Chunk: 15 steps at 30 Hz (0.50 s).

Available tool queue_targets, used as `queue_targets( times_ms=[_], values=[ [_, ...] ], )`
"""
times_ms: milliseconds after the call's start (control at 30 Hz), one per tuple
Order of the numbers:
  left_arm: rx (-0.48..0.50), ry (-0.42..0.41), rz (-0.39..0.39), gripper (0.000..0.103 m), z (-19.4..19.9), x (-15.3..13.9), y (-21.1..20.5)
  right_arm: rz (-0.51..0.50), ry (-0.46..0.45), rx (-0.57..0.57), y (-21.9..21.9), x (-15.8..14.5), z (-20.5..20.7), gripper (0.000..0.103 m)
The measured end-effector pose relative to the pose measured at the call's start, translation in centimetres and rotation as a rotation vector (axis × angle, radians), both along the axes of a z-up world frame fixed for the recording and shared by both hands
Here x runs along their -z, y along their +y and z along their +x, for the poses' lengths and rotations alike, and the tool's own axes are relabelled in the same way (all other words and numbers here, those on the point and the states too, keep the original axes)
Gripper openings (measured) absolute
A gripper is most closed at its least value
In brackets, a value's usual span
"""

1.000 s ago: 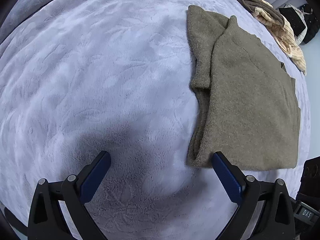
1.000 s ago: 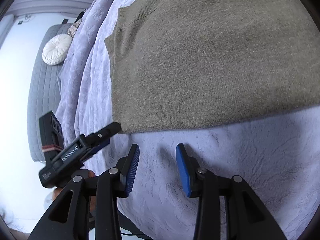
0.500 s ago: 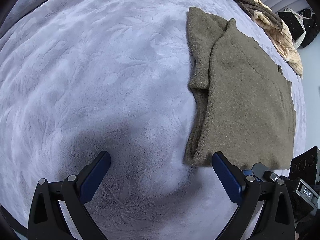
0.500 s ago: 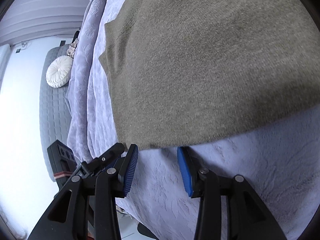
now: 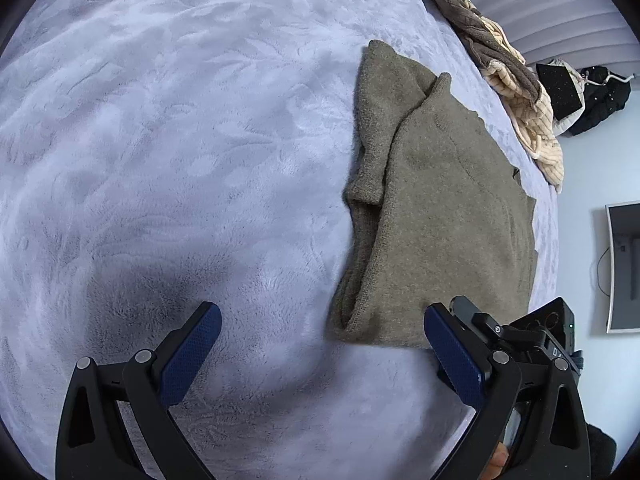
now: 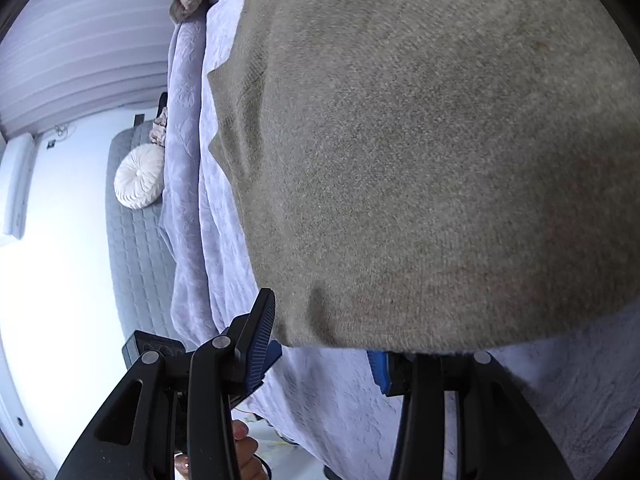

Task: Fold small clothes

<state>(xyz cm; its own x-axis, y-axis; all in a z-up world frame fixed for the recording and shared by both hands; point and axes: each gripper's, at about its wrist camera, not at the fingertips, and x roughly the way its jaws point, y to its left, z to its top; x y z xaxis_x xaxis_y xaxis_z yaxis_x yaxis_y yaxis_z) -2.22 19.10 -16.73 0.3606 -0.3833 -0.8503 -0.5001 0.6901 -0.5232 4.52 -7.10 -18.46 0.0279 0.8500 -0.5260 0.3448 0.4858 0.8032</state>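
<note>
An olive-brown knit sweater [image 5: 448, 208] lies partly folded on a lavender plush bedspread [image 5: 168, 140], one sleeve folded in along its left side. My left gripper [image 5: 320, 344] is open and empty, hovering just short of the sweater's near left corner. The sweater fills the right wrist view [image 6: 420, 160]. My right gripper [image 6: 324, 344] is open at the sweater's near hem; the hem lies over the right finger, the left finger [image 6: 262, 336] stands beside the corner. The right gripper's body also shows in the left wrist view [image 5: 532, 332].
A heap of brown and cream knit blankets [image 5: 512, 80] lies at the bed's far right edge. A round white cushion [image 6: 138, 182] sits on a grey quilted sofa beside the bed. A wall screen [image 5: 624, 268] hangs at the right.
My right gripper has moved forward to the sweater's near hem and opened wider; the hem now covers its right finger. My left gripper has barely moved and stays open.
</note>
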Motion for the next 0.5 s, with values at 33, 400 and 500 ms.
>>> queue_targets(
  times_ms=[33,400,500],
  values=[
    [-0.003,-0.005,-0.015,0.102,0.1,0.0,-0.1,0.008,0.012,0.011,0.1,0.2,0.0,0.047],
    [0.029,0.025,0.037,0.102,1.6,0.0,-1.9,0.059,0.064,0.044,0.5,1.3,0.9,0.047],
    [0.023,0.028,0.034,0.101,1.7,0.2,-1.9,0.060,0.069,0.046,0.6,1.3,1.1,0.047]
  ],
)
